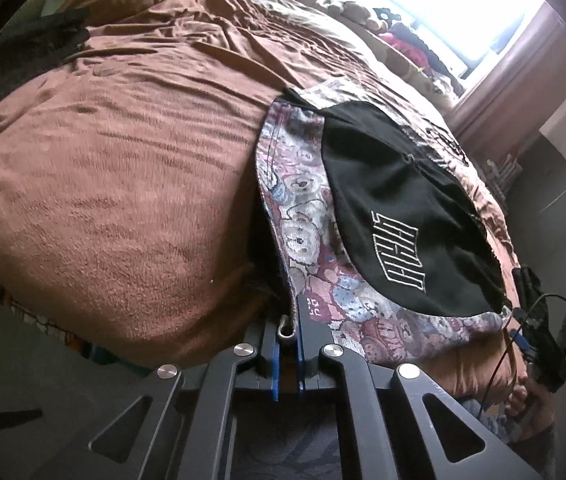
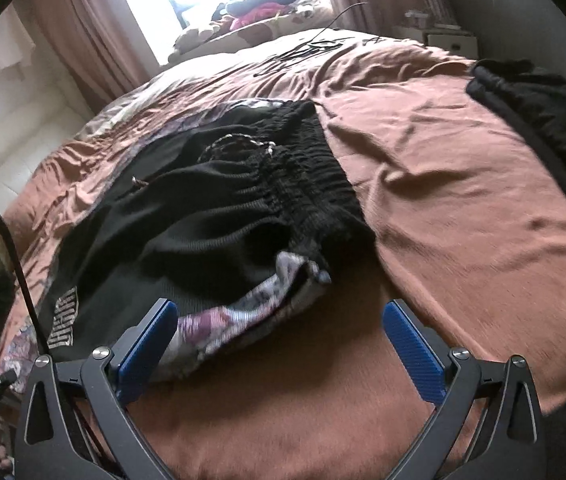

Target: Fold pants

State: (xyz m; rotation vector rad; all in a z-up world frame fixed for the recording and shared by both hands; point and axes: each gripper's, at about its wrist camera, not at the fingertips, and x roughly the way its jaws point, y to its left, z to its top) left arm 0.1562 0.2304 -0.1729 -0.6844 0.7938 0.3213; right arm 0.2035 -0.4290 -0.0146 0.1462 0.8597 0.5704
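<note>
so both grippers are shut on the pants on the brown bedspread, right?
Not both. The left gripper is shut on the pants edge, but the right wrist view shows the right gripper open, blue pads spread wide, holding nothing. The pants do lie on the brown bedspread.

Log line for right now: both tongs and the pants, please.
left tongs: shut on pants hem | right tongs: open, empty, near waistband end | pants: lying on bed, fold not finished

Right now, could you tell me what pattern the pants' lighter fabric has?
Teddy bears in grey, blue and maroon on the pants, clearest in the left wrist view.
</note>
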